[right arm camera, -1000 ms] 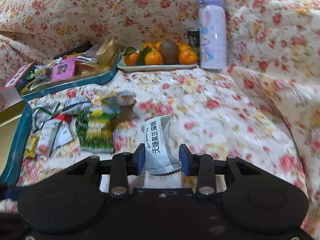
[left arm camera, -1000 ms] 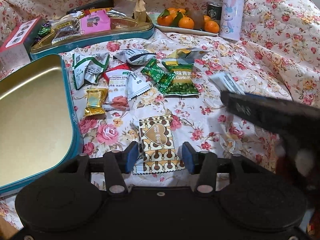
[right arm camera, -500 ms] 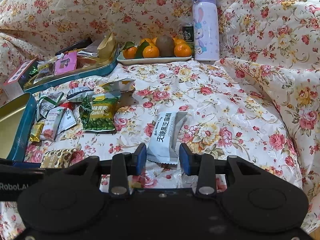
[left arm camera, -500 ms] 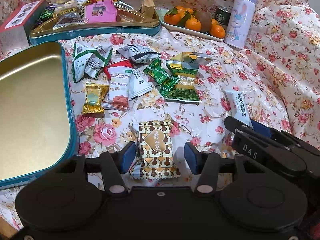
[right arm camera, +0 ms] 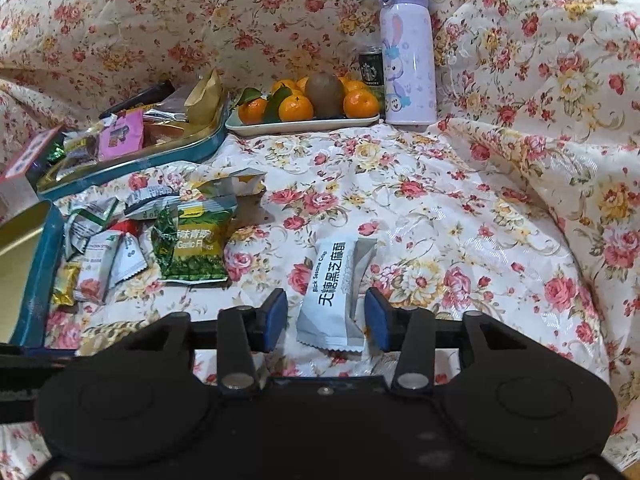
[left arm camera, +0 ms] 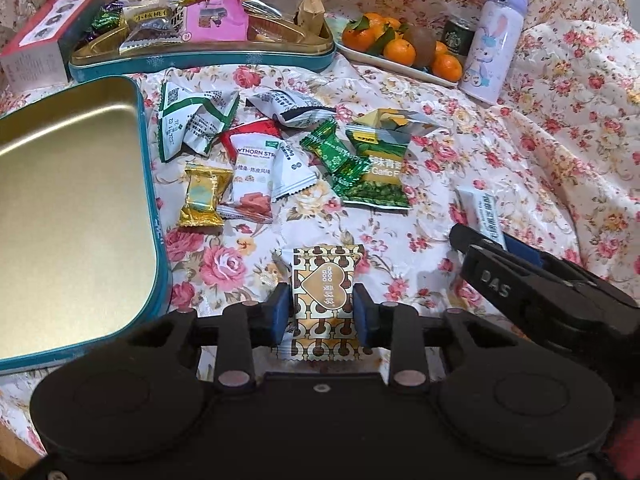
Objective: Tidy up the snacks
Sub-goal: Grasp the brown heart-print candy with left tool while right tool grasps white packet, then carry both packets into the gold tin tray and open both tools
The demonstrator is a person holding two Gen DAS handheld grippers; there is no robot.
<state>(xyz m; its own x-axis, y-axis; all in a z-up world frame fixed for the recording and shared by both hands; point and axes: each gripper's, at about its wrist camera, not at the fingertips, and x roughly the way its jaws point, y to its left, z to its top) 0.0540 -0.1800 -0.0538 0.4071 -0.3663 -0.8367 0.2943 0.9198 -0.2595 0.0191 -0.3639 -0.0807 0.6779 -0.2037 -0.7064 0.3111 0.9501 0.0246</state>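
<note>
My left gripper has closed its blue pads against both sides of a brown-and-gold heart-print packet lying on the floral cloth. My right gripper is open around a white black-sesame crisp packet that lies flat on the cloth, with gaps on both sides. That packet and the right gripper also show at the right of the left wrist view. A pile of loose snack packets lies beyond. An empty gold tin with a teal rim sits at the left.
A second teal tin full of snacks stands at the back left beside a red-and-white box. A white tray of oranges, a Starbucks can and a purple bottle stand at the back. Cloth folds rise on the right.
The right gripper lowered the sesame packet onto the cloth and opened off it. The left gripper's pads closed in onto the heart-print packet.
</note>
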